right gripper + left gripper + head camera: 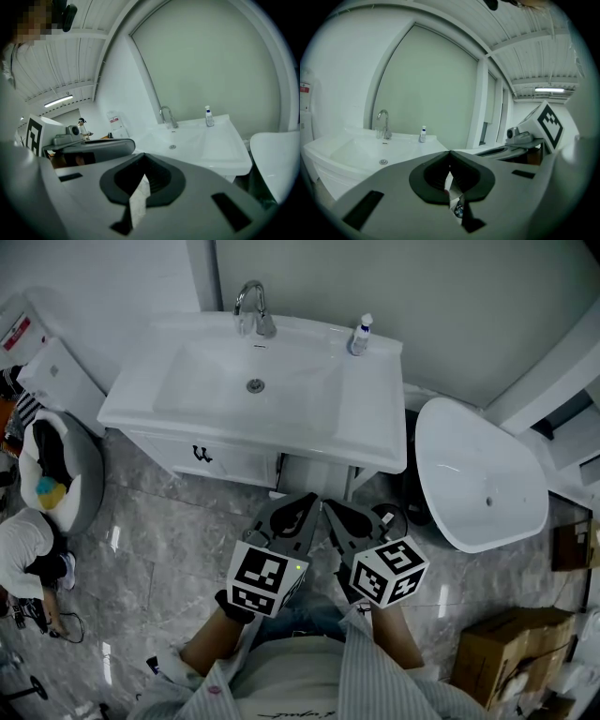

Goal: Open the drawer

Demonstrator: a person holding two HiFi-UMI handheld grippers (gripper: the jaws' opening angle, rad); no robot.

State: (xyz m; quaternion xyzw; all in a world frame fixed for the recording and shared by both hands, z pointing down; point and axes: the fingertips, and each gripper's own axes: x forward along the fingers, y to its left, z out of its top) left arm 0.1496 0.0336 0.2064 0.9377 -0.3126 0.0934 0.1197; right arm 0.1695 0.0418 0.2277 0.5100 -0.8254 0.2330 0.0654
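Observation:
The white vanity [370,418] stands ahead of me, and its drawer front [234,465] with a black handle [201,455] sits flush and closed under the basin. Both grippers hang side by side in front of the vanity, away from the handle. My left gripper [302,501] is shut with nothing between its jaws, and the left gripper view [450,152] shows the tips meeting. My right gripper [330,506] is also shut and empty [143,154]. The basin [356,150] [201,145] shows in both gripper views, but the drawer does not.
A faucet [251,307] and a small bottle [361,335] stand on the vanity top. A white oval tub [478,479] lies to the right, with cardboard boxes [506,652] beyond it. At the left are a grey round seat [75,479] and a crouching person [23,549].

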